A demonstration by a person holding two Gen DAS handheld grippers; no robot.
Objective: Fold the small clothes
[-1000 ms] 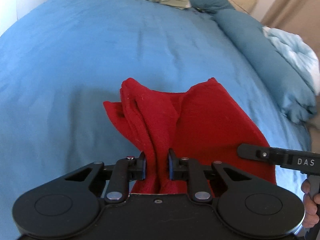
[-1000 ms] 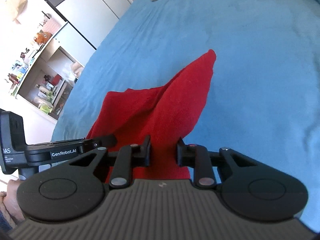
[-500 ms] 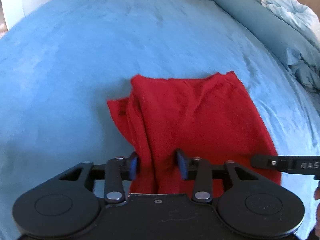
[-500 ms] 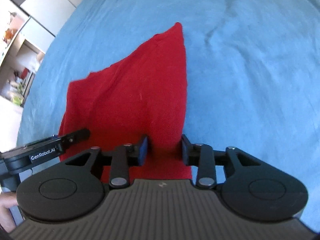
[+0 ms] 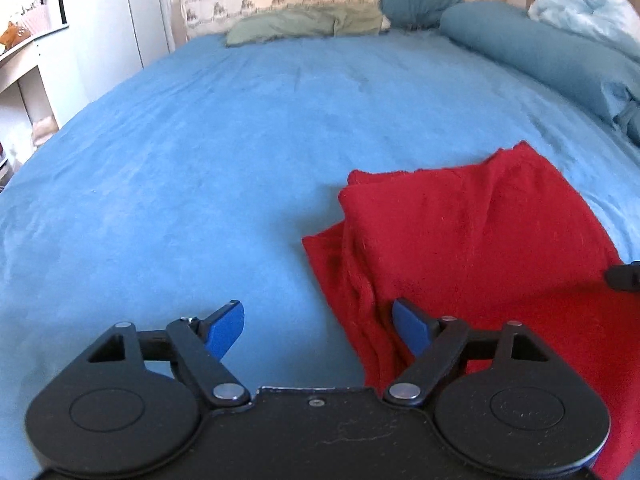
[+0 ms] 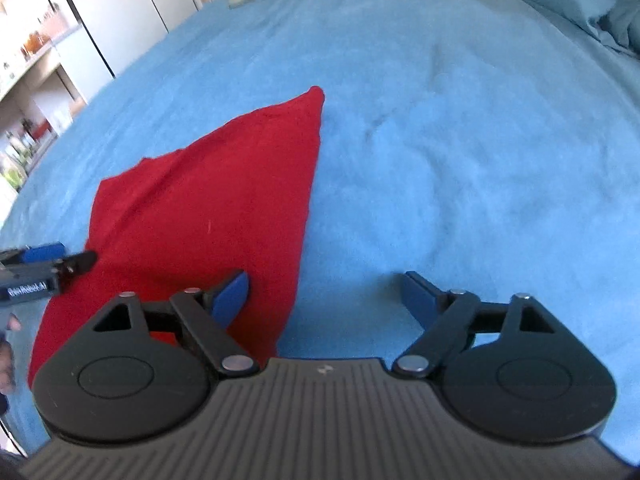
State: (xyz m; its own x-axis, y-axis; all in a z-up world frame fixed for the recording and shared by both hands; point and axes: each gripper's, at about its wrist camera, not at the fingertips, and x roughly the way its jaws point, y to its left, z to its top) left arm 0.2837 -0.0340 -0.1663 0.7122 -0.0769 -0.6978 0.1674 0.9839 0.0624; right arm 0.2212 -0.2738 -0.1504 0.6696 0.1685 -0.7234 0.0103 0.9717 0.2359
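Nearest in the left wrist view, the left gripper (image 5: 318, 330) has its blue-padded fingers (image 5: 224, 326) spread wide and holding nothing. It sits low over the bed (image 5: 200, 140), with one finger above bare blue sheet and the other at the bunched near-left edge of the red cloth (image 5: 480, 248).

Nearest in the right wrist view, the right gripper (image 6: 326, 294) is also spread wide and empty. Its left finger (image 6: 232, 294) sits over the red cloth (image 6: 208, 216); its right finger is over the sheet.

The cloth lies folded on the bed between the two grippers, resting free. Its right edge looks straight and flat. Its left edge is rumpled, with a lower layer sticking out past the top layer.

Farther back lie a green pillow (image 5: 304, 24), a teal bolster (image 5: 532, 52) and a pale blue duvet (image 5: 588, 12). White cupboards (image 6: 120, 28) stand beside the bed.

Risks, as a judgement: both grippers are close to the cloth, so a finger dragging across it while pulling away could catch the soft fabric and undo the fold. Another fold made over the uneven left edge would likely lock in the bunching. A pinch there might grab only the top layer, letting the lower one slide.
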